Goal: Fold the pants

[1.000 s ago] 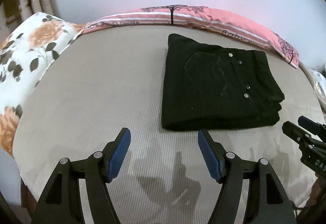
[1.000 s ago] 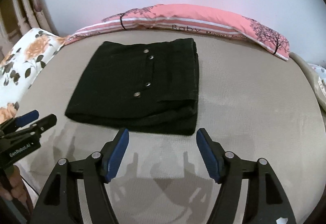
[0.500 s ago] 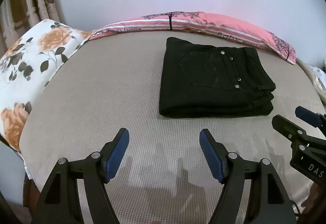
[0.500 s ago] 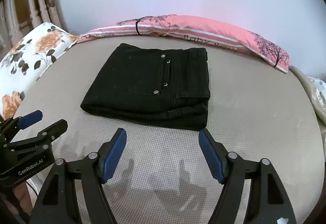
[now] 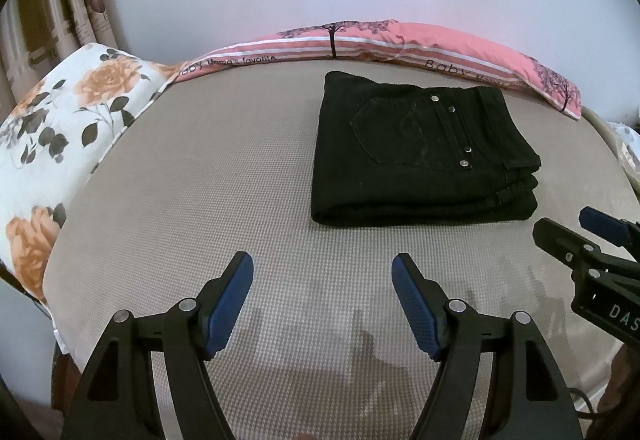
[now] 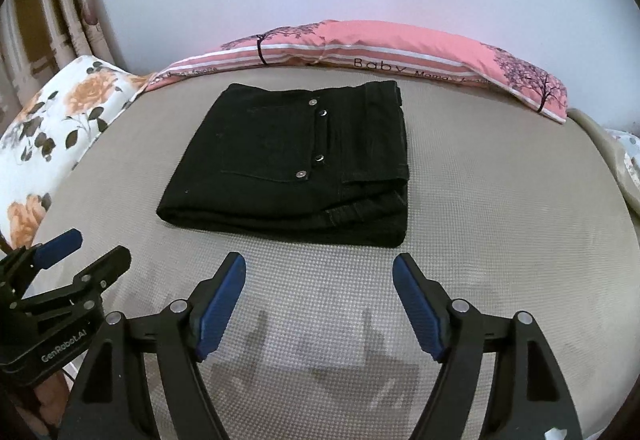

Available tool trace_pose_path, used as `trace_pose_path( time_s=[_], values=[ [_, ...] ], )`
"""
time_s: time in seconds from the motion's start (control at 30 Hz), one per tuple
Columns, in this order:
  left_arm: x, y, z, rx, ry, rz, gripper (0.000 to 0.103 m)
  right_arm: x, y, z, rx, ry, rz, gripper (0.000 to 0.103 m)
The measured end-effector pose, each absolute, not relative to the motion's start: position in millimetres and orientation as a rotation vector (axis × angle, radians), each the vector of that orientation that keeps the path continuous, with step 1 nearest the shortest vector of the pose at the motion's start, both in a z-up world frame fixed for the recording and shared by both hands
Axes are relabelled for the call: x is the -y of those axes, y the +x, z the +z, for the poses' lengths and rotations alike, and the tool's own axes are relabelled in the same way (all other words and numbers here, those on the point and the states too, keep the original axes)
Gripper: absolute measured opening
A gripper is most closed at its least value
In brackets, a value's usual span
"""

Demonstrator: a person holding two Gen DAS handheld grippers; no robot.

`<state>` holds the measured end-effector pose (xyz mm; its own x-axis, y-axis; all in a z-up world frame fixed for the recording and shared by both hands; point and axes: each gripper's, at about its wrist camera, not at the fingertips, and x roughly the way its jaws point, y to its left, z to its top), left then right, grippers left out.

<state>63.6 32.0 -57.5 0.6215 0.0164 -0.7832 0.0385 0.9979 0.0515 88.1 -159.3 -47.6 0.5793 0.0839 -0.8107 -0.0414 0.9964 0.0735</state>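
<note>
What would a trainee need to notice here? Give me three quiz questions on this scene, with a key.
1. True or false: the left gripper holds the black pants.
2. What lies along the far edge of the mattress?
3. The pants are: A spread flat, B folded in a compact stack, C hanging off the edge.

Key: 1 false, both it and the right gripper stand open and empty; 2 a pink striped pillow; 3 B.
</note>
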Motion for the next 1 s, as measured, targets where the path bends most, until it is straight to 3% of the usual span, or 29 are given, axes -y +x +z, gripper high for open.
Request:
trace_pose_path(
  time_s=[1.0],
  values=[
    [-29.3, 66.1, -66.2, -0.925, 0.088, -0.005, 0.072, 159.7, 89.3, -56.7, -0.982, 0.035, 0.07, 0.075]
  ],
)
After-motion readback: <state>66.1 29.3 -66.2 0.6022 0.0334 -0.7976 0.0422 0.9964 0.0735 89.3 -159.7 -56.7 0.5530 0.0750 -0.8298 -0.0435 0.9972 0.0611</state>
